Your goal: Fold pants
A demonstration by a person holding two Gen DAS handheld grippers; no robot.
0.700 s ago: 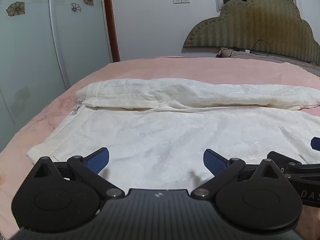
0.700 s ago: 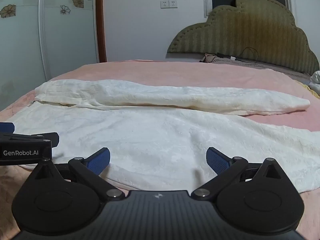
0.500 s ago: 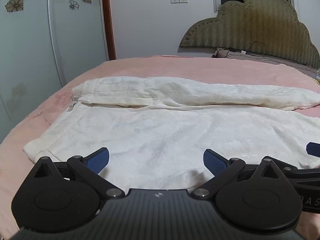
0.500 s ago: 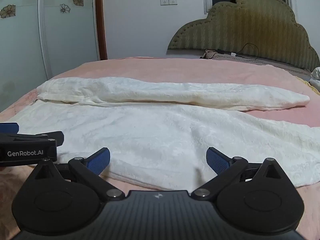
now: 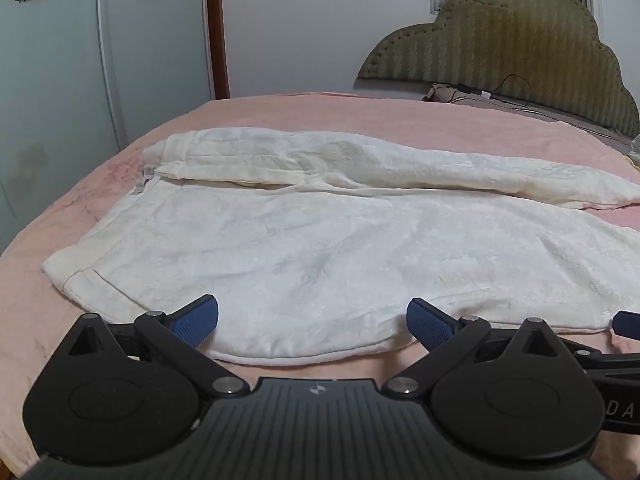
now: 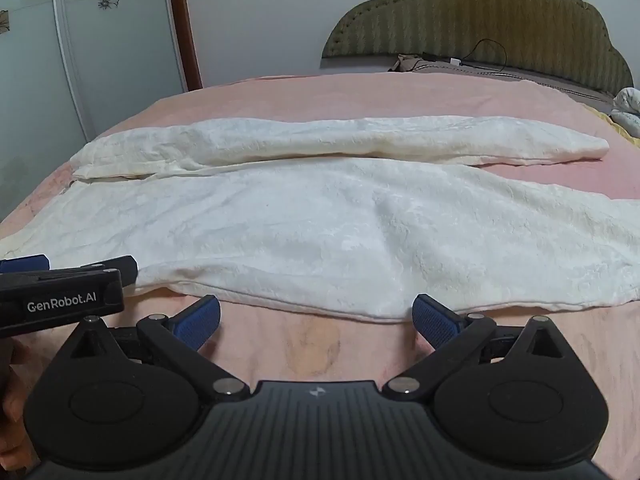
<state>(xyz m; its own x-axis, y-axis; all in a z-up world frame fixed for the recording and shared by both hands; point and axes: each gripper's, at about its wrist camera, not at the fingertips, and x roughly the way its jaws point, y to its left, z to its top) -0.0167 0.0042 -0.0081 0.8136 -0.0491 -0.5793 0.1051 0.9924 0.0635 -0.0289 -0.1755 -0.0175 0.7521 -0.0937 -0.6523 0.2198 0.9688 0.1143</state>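
At the near edge of the pink bedspread (image 6: 312, 352), both tools hang side by side with their blue-padded fingers spread wide and nothing between them. The right gripper (image 6: 316, 320) sits over bare pink cloth, its tips just short of the hem of the white pants (image 6: 340, 232); the left gripper (image 5: 312, 320) hangs over that same near hem, with white fabric showing in the gap between its fingers, though whether the pads touch the cloth cannot be told. In the right wrist view the left tool pokes in at nine o'clock, bearing white lettering; in the left wrist view a blue tip of the right tool shows at three o'clock. The pants lie flat across the bed, one wide leg nearest, running from nine o'clock to three o'clock, and the other leg folded into a narrower roll beyond it toward twelve o'clock, the two touching along their length. Farther back the bedspread is bare, then comes a scalloped olive headboard (image 6: 480, 16) at one o'clock, with a dark cable (image 6: 486, 50) at its foot. At ten o'clock stand pale wardrobe doors (image 5: 60, 80) with flower stickers.
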